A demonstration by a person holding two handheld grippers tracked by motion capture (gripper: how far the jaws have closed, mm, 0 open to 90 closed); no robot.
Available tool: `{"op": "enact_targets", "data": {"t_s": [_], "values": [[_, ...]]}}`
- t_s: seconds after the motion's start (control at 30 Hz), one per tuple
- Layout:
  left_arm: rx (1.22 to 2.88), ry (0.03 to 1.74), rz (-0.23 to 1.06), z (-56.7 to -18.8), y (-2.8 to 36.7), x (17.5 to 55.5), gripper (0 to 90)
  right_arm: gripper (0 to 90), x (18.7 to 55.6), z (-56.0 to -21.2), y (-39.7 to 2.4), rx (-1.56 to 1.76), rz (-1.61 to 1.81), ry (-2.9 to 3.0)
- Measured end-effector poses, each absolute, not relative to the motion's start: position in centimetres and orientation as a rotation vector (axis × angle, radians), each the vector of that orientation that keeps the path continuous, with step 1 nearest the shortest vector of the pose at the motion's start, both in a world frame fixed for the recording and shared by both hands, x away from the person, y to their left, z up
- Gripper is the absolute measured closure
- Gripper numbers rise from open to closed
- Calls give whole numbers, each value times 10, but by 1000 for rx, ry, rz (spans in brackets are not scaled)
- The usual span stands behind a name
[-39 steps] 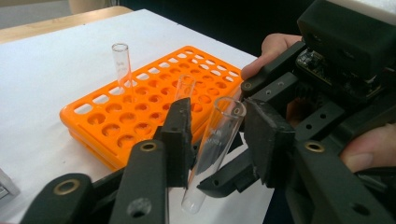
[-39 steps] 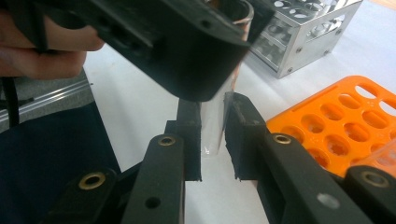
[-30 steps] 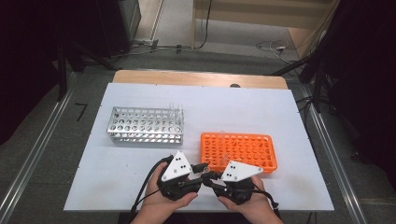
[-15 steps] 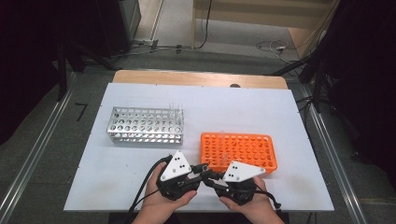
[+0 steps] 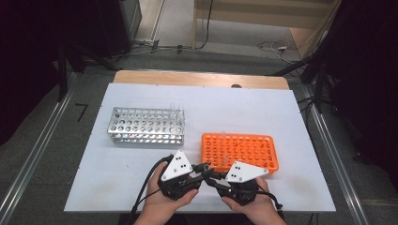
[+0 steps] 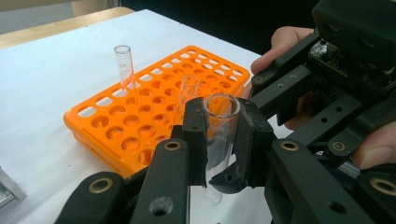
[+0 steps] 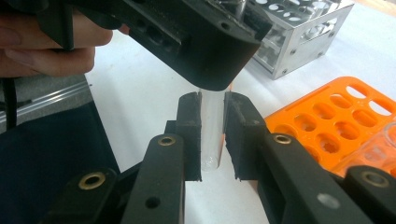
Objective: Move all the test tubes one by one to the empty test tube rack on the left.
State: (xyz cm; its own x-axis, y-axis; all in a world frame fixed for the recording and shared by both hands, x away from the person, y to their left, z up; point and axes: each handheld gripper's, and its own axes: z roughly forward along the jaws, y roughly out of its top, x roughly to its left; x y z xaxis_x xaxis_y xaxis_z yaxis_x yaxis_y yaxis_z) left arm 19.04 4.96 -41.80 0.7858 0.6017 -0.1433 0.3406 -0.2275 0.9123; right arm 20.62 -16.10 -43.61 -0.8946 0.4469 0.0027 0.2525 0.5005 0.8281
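Your left gripper (image 6: pixel 219 135) is clamped on the tube (image 6: pixel 219 126) near its open mouth, and your right gripper (image 7: pixel 212 135) is clamped on the same tube (image 7: pixel 211 126) lower down, near its rounded end, so the tube sits between the two grippers, just in front of you over the bench (image 5: pixel 141 173). The left jaws have just closed on it. This looks like a handover: let only one gripper go, slowly, and keep the other hand still so the glass does not twist or slip. The tube stands roughly upright, long axis vertical, mouth up and closed end down. Keep it that way as you carry it to the orange rack (image 5: pixel 240 151), just beyond your right gripper; the metal rack (image 5: pixel 146 125) lies well beyond your left.
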Motion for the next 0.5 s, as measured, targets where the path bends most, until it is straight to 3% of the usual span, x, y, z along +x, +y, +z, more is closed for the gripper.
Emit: {"op": "enact_targets", "data": {"t_s": [0.5], "values": [[1838, 714, 278, -415, 52, 192, 757, 741, 206, -435, -161, 605, 1358, 2514]]}}
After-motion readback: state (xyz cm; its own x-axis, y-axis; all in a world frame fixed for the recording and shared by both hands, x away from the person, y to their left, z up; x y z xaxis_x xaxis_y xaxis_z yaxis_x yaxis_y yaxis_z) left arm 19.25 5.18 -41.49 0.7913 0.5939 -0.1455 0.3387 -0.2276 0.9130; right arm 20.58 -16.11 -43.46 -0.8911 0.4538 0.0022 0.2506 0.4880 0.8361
